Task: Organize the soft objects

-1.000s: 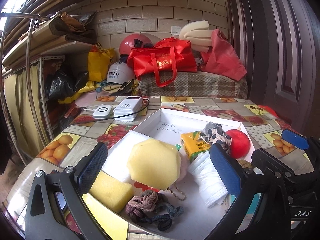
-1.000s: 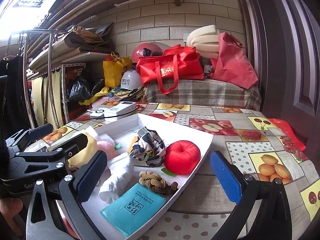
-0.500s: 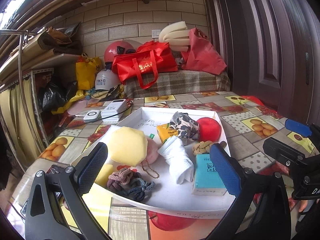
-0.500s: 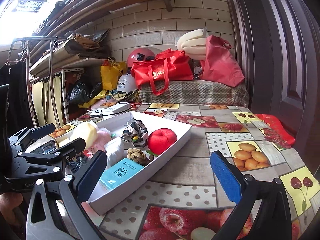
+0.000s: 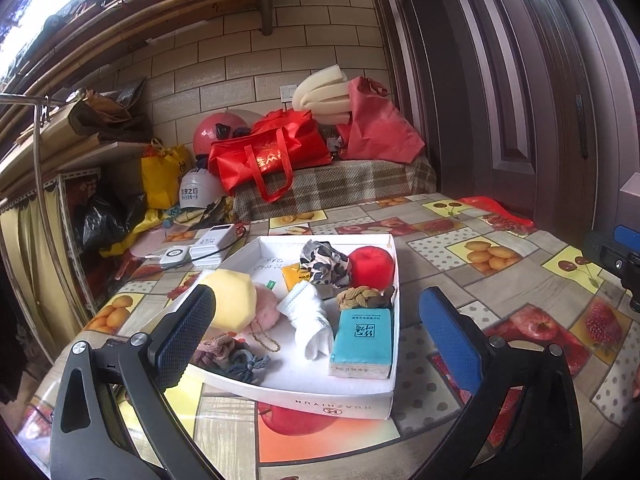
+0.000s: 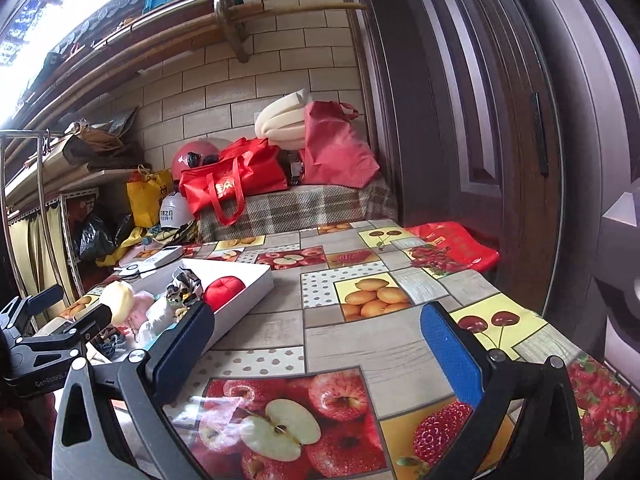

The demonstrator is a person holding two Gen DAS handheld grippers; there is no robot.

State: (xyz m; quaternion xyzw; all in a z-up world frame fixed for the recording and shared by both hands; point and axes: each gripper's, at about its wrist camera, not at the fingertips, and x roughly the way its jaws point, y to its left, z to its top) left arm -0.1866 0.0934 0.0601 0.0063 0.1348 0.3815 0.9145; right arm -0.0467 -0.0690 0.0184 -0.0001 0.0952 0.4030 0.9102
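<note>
White card makes up the shallow box [image 5: 320, 400], which is set on the bench [image 5: 460, 276] with its fruit-picture cloth. The box is filled with soft things. A yellow sponge [image 5: 232, 298] is seen at 9 o'clock inside it, with a pink fluffy ball [image 5: 266, 312] touching it. A rolled white cloth [image 5: 312, 320] lies in the middle. A teal tissue pack [image 5: 362, 336] is placed flat at 4 o'clock, against the right wall. A round red apple cushion [image 5: 370, 267] sits at 1 o'clock, beside a spotted scrunchie [image 5: 324, 262]. A tan knotted rope [image 5: 360, 298] lies between the cushion and the pack. Twisted hair ties [image 5: 230, 356] rest at 7 o'clock.

The left tongs [image 5: 316, 332] are held wide open, with nothing gripped, near the front edge of the box. The right tongs [image 6: 318, 352] are held wide open too, over bare cloth.

In the right view, much open bench is shown to the right of the box [image 6: 244, 300], up to a red bag [image 6: 456, 246] at the far edge. The pack and rope are seen clearly only in the left view.
</note>
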